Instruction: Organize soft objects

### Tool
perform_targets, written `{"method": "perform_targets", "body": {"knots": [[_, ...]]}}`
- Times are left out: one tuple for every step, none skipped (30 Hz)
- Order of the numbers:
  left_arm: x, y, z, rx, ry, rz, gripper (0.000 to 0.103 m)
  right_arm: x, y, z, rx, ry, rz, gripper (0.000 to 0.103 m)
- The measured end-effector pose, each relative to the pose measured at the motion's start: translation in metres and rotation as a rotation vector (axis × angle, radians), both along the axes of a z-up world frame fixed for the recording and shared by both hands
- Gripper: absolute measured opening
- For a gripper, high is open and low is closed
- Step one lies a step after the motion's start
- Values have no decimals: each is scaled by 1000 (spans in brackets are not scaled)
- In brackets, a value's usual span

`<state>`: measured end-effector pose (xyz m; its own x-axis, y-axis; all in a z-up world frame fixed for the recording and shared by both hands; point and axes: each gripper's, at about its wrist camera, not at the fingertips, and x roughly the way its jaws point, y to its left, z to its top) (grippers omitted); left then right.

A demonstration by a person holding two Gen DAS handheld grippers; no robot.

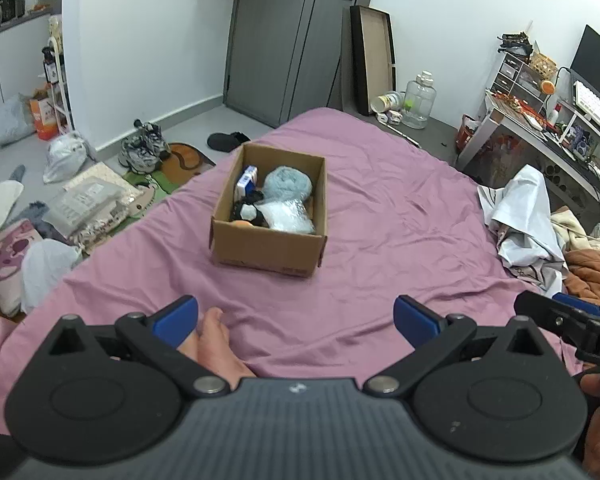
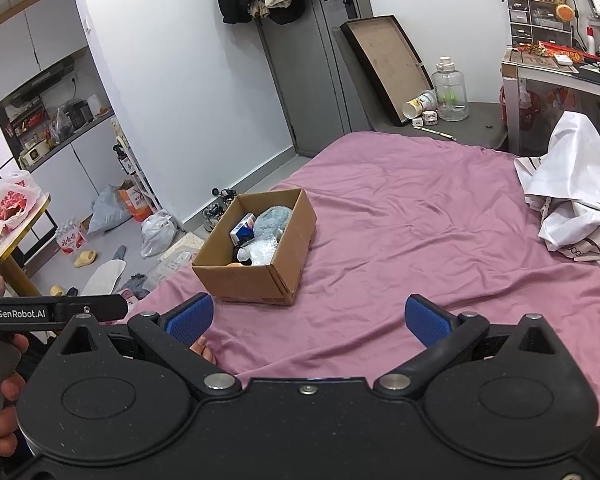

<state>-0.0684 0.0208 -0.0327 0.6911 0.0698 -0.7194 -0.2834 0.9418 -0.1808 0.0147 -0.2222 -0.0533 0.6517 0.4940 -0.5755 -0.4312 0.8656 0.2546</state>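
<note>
A bed point(image 1: 380, 200) under a wrinkled pink sheet fills both views, with a heap of white and brown bedding point(image 1: 532, 232) on its right edge. Near the middle of the bed stands an open box point(image 1: 266, 246) holding a fluffy blue-grey toy point(image 1: 288, 186), a bubble-wrap bundle point(image 1: 290, 216), a black-and-white toy point(image 1: 246, 213) and a small blue-and-white carton point(image 1: 247, 181). The left hand-held gripper point(image 1: 296, 316) and the right hand-held gripper point(image 2: 308, 316) both hang low over the near sheet, well short of the box, fingers spread wide and holding nothing.
</note>
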Motion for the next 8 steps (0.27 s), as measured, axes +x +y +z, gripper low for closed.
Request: {"method": "perform_targets", "body": {"knots": [[0, -1, 0, 1, 2, 0, 103, 0, -1, -1, 3, 2, -1, 103], [0, -1, -1, 6, 4, 1, 103, 0, -1, -1, 5, 3, -1, 103], [1, -2, -1, 12, 5, 0, 103, 1, -2, -1, 8, 3, -1, 103], [1, -4, -1, 16, 5, -3, 103, 1, -3, -2, 12, 3, 1, 103], [2, -5, -1, 17, 5, -6, 103, 1, -4, -2, 15, 2, 3, 103], [2, -6, 0, 17, 3, -13, 103, 1, -4, -2, 17, 2, 5, 103], [3, -8, 0, 18, 0, -20, 103, 1, -5, -2, 20, 2, 7, 103], [3, -9, 0, 21, 0, -26, 103, 1, -7, -3, 22, 2, 8, 103]]}}
